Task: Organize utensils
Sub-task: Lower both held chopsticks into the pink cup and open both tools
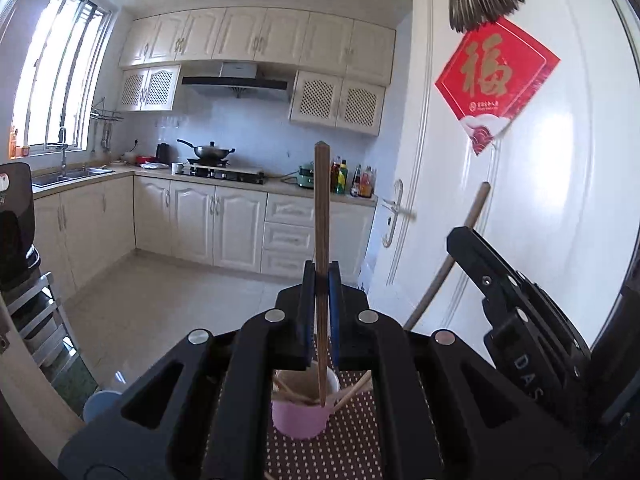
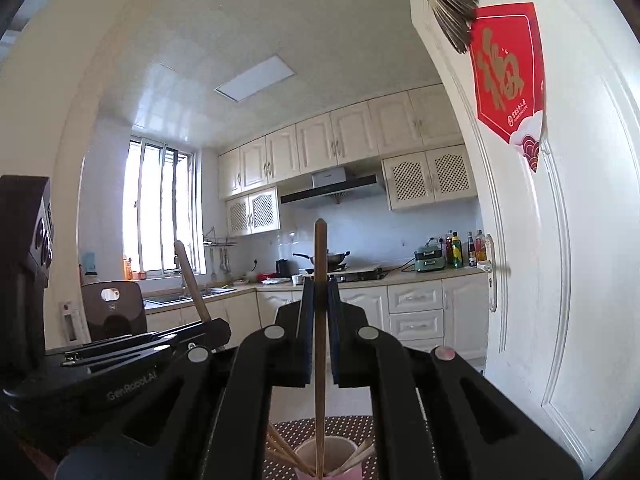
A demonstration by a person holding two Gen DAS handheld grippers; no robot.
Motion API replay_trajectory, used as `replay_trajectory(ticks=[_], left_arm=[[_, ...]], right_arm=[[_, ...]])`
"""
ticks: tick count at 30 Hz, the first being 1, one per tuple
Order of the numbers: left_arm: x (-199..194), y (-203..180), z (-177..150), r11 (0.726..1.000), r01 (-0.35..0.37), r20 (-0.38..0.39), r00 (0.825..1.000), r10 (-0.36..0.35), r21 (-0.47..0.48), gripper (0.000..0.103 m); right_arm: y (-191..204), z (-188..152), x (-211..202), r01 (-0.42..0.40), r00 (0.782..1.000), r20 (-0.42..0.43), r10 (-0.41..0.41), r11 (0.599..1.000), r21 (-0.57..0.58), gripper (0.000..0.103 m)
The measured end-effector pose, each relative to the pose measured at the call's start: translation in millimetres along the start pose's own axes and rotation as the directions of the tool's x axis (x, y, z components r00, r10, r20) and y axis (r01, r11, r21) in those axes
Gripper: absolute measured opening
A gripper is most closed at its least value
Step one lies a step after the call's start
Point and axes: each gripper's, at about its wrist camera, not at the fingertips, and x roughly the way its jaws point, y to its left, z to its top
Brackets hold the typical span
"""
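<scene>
My left gripper [image 1: 321, 276] is shut on a dark wooden chopstick [image 1: 321, 208] that stands upright, its lower end down in a pink cup [image 1: 302, 412]. The cup sits on a brown dotted mat [image 1: 348, 440] and holds several more chopsticks. In the left wrist view the right gripper [image 1: 454, 240] shows at the right, clamped on a lighter chopstick [image 1: 472, 220]. My right gripper [image 2: 320, 292] is shut on that light chopstick [image 2: 320, 248], upright over the same cup [image 2: 332, 460]. The left gripper [image 2: 218, 326] with its chopstick [image 2: 191, 280] appears at the left there.
A white door [image 1: 540, 184] with a red paper sign [image 1: 494, 80] stands close on the right. Beyond lies a kitchen with cream cabinets [image 1: 200, 224], a wok [image 1: 210, 152] on the stove, a sink [image 1: 66, 174] and bottles [image 1: 352, 180]. A dark chair [image 2: 114, 312] is at left.
</scene>
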Motion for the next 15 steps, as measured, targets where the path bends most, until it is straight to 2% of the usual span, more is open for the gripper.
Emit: replay_trajectory(ticks=[3, 15], left_arm=[[11, 0, -3, 0.999, -0.035, 0.02, 0.999, 0.035, 0.023, 0.007], [44, 4, -28, 0.999, -0.005, -0.061, 0.998, 0.007, 0.034, 0.007]], right_arm=[[1, -2, 6, 0.006, 1.0, 0.007, -0.006, 1.0, -0.009, 0.005], [-8, -16, 24, -0.006, 0.999, -0.037, 0.006, 1.0, 0.005, 0.005]])
